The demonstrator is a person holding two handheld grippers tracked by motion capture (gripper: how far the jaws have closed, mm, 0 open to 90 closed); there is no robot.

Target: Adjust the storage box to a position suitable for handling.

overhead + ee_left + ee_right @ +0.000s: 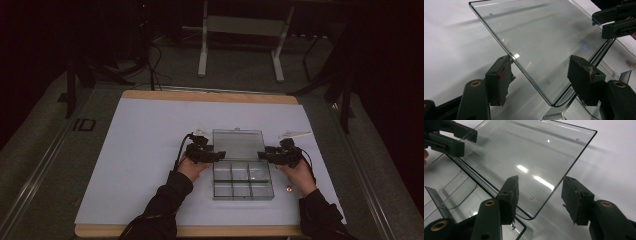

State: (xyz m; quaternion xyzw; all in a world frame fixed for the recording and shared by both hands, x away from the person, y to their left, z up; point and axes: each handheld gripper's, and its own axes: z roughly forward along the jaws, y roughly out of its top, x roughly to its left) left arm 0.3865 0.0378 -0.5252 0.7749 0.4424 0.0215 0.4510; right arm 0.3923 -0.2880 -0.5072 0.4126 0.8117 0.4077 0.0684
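A clear plastic compartment box point(243, 183) sits on the white table point(150, 150), its clear lid point(238, 144) swung open behind the base. My left gripper point(220, 155) is at the box's left side near the hinge. In the left gripper view the lid point(536, 37) runs between the spread jaws of my left gripper point(541, 78), its edge next to the left pad point(499, 80). My right gripper point(262, 155) is at the right side. In the right gripper view my right gripper point(543, 198) is open around the lid's corner point(536, 170). Neither pinches the lid.
Two small white pieces point(200, 131) point(295, 133) lie on the table behind the grippers. A small round thing point(288, 189) rests right of the box. A metal stand point(240, 30) is on the floor beyond the table's far edge.
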